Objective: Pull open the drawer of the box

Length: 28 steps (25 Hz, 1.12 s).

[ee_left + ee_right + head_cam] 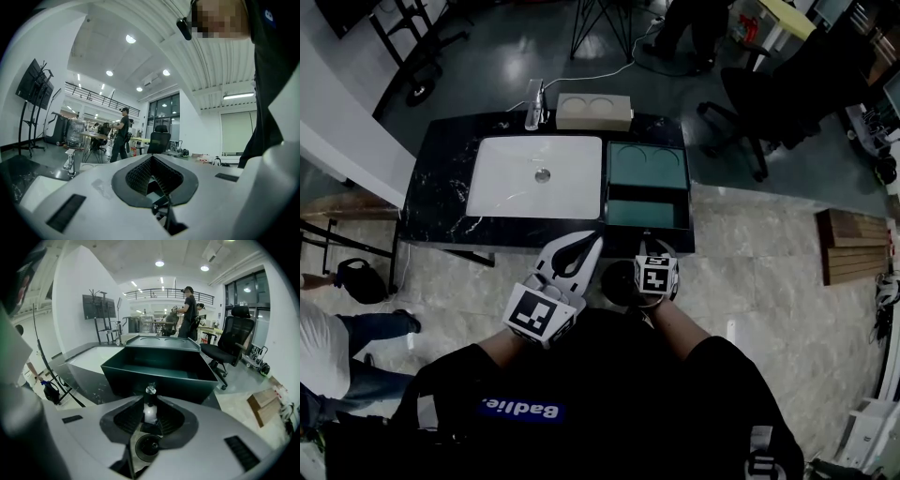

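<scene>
The drawer (159,369) stands out of the box (649,166) at the bench (441,197) front, its knob (150,391) clenched in the right gripper (149,404) fingers. The left gripper (153,174) is clenched empty. Pulling further could drag the drawer right out.

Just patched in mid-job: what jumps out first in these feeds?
The dark green drawer stands pulled out of its box at the front edge of the black counter, the right claw shut on its small knob. Beside it lies a white sink; the left claw hangs shut and empty.

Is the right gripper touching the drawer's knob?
Touching. In the right gripper view, the right gripper is shut on the drawer knob, pads against both sides.
</scene>
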Motion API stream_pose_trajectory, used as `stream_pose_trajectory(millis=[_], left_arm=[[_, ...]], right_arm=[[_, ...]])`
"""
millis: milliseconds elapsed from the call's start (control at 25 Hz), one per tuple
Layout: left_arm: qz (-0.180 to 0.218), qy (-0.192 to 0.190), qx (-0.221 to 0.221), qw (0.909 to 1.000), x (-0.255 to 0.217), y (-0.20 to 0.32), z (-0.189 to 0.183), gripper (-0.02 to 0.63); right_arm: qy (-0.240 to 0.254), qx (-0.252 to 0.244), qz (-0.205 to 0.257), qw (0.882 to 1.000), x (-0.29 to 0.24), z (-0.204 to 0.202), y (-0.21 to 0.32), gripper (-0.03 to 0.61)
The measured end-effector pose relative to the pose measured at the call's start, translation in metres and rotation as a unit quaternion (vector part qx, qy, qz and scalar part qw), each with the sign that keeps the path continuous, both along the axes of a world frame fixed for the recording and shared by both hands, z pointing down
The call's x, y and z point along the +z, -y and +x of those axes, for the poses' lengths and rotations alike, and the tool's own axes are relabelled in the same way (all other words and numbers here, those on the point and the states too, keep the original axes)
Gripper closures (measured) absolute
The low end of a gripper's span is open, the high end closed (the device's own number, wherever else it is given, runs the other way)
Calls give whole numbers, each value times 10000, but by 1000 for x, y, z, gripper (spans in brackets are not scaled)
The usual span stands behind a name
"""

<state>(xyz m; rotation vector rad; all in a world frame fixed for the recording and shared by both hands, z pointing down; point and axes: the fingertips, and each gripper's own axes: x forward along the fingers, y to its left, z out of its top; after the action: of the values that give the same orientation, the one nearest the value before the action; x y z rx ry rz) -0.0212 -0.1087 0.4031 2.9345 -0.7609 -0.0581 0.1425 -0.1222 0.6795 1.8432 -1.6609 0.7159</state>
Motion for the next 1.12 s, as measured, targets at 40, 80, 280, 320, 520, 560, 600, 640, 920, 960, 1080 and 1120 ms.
stream_pose_trajectory(millis=[40,80,280,320,520,560,600,640,920,960,1080,1120], left_arm=[[6,-19,44,10000,-1,-2,0,626],[11,-33,90,10000,-1,-4,1,626],[54,-161,329,9993,2,-11,5,626],[47,-180,381,9991,3,-13,6,626],[52,-293,543,9981,1,-20,12,626],[54,-305,562,9979,0,-22,13,626],[62,-320,584,9978,-2,-25,14,626],[78,-338,602,9976,-4,-27,14,626],[205,-248,348,9989,-8,-32,17,626],[208,-228,309,9990,-10,-34,19,626],[188,-245,166,9994,-18,-41,31,626],[191,-219,125,9995,-17,-45,36,626]], right_arm=[[5,31,31,10000,-3,1,-3,509],[6,68,66,10000,-6,2,-6,509],[20,239,331,9992,-28,5,-12,509],[27,271,388,9989,-33,5,-13,509],[60,328,638,9974,-56,8,-16,509],[53,319,664,9973,-59,7,-18,509],[46,311,687,9971,-61,7,-19,509],[48,303,707,9970,-63,7,-20,509],[155,76,748,9970,-62,8,-16,509],[182,21,767,9969,-63,8,-16,509],[273,-134,847,9959,-70,13,-19,509],[304,-178,876,9955,-72,15,-21,509]])
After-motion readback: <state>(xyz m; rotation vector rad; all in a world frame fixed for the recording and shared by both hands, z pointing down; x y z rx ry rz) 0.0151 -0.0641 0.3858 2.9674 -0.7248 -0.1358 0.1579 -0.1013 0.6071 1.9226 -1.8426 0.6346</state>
